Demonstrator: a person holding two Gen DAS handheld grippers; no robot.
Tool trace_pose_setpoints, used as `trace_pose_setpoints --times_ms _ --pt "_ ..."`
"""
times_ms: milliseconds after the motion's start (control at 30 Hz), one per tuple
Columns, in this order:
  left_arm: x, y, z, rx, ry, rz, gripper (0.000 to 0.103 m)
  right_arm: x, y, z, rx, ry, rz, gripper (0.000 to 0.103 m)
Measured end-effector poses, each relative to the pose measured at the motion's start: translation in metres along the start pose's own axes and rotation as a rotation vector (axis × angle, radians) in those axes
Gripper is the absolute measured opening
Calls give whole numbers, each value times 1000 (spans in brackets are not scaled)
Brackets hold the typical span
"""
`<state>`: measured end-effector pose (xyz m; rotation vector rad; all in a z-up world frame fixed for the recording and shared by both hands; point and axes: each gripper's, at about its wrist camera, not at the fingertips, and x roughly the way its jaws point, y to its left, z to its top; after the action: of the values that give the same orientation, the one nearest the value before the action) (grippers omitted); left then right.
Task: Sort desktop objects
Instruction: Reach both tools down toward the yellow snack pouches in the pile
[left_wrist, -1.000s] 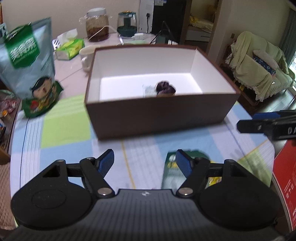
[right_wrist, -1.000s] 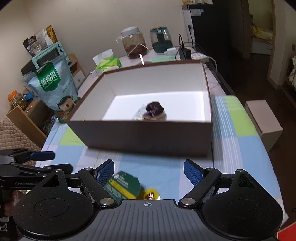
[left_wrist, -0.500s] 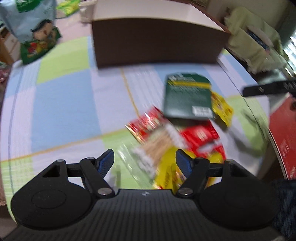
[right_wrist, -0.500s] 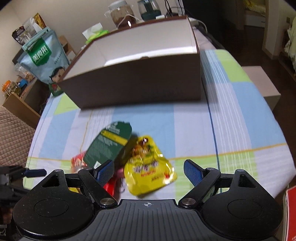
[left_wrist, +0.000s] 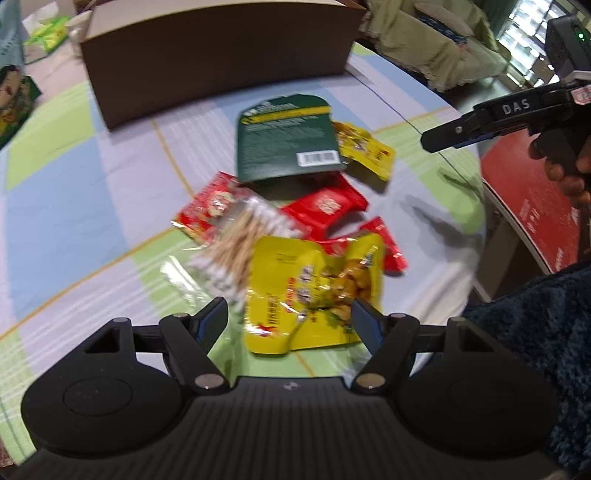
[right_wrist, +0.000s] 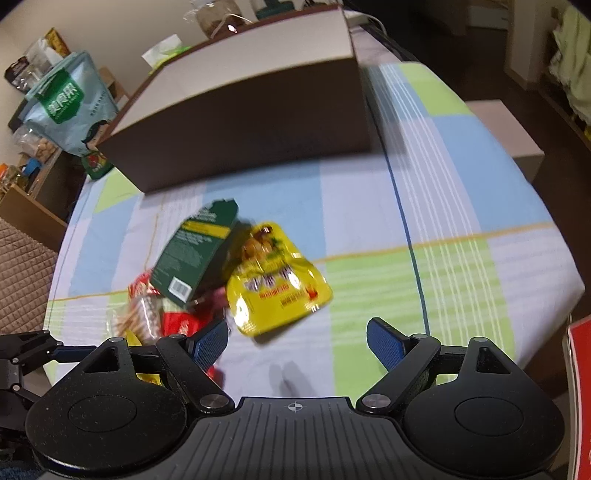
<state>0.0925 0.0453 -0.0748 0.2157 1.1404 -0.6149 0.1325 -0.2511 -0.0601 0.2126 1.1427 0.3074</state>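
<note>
A heap of snack packets lies on the checked tablecloth in front of a brown box (left_wrist: 218, 59) (right_wrist: 243, 110). In the left wrist view my left gripper (left_wrist: 290, 321) is open just above a yellow pouch (left_wrist: 314, 291), with a clear bag of sticks (left_wrist: 240, 240), red packets (left_wrist: 325, 205) and a dark green card pack (left_wrist: 288, 136) beyond. In the right wrist view my right gripper (right_wrist: 297, 341) is open over bare cloth, just short of another yellow pouch (right_wrist: 273, 284) and the green pack (right_wrist: 192, 251). The right gripper (left_wrist: 491, 122) also shows in the left view, off to the right.
A large pale-blue snack bag (right_wrist: 70, 107) stands left of the box. A red board (left_wrist: 535, 199) lies at the table's right edge. A person's dark fleece sleeve (left_wrist: 535, 332) sits at lower right. A sofa with a green throw (left_wrist: 436, 40) lies beyond the table.
Both cameras have tilted down and pulled back from the box toward the packet heap. The left gripper now sits low over the near yellow pouch. Both stay open.
</note>
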Motion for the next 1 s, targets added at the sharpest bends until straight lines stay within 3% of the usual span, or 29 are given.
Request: trace_pose_setpoints --times_ms 133,333,700,800,1000 --pt "10 -9 1 10 15 -43 73 0 -3 -8 23 11 -8 85" --pt "24 -19 4 -18 19 -41 82 -5 -11 -13 47 9 -32 85" --pt "49 -51 10 131 17 151 90 -3 -18 -11 34 31 -33 85" --pt "49 -51 6 142 -9 189 84 -1 -19 -9 24 39 -25 85" --pt "38 -42 4 142 -42 245 57 4 -19 -2 -2 47 -2 85"
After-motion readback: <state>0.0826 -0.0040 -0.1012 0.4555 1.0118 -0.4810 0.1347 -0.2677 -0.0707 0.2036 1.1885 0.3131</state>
